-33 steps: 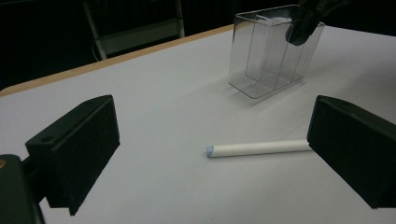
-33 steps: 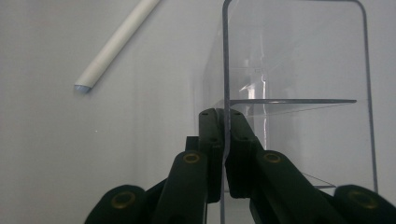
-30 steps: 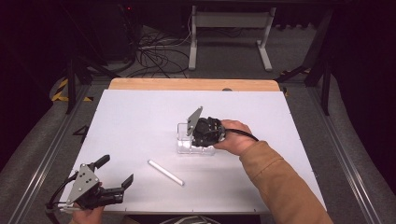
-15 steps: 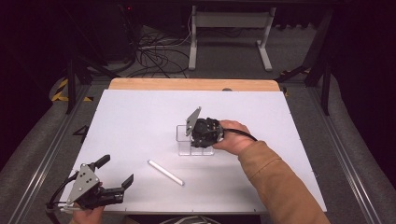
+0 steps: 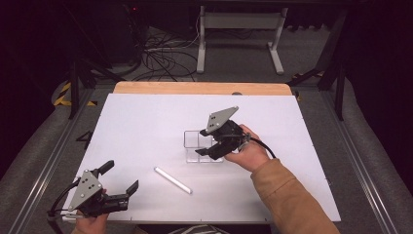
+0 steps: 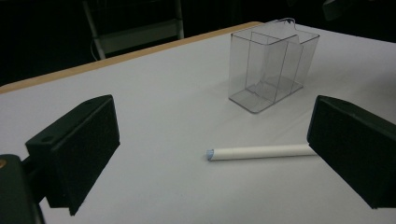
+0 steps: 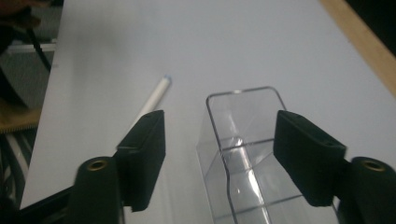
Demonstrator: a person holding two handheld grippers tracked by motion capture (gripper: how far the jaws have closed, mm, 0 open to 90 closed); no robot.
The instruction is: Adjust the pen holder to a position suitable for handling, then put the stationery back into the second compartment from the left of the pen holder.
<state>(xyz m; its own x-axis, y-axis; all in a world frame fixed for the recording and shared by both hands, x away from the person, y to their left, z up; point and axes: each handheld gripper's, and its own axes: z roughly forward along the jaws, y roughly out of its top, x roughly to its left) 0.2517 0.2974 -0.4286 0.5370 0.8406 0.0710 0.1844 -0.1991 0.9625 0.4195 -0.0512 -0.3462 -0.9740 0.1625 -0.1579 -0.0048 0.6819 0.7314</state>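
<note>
Broadly, I see the white desk [image 5: 146,126] as the largest element, its wooden far edge running beyond the white sheet in the high view. Next in size is my right sleeve, entering from the lower right of that view.

My right hand-held gripper [image 5: 210,150] sits near the middle of the desk, grey plate uppermost, pointing toward the left of the high view. Its jaws have just been opening; they now stand released. In the right gripper view the clear plastic box [image 7: 243,154] stands between them, and one pad overlaps the box wall in the picture, so I cannot tell whether it touches; the other pad hangs apart from it.

My left hand-held gripper [image 5: 119,184] rests at the near left corner of the desk, jaws spread wide with nothing between the pads.

That clear box [image 5: 199,145] stands upright at mid-desk, open on top and split by inner partitions into compartments.

Smallest is the white stick [image 5: 173,180], lying flat on the desk nearer my side than the box, apart from it, and between the two grippers; the left gripper view shows a bluish tip at one end [image 6: 211,153].
</note>
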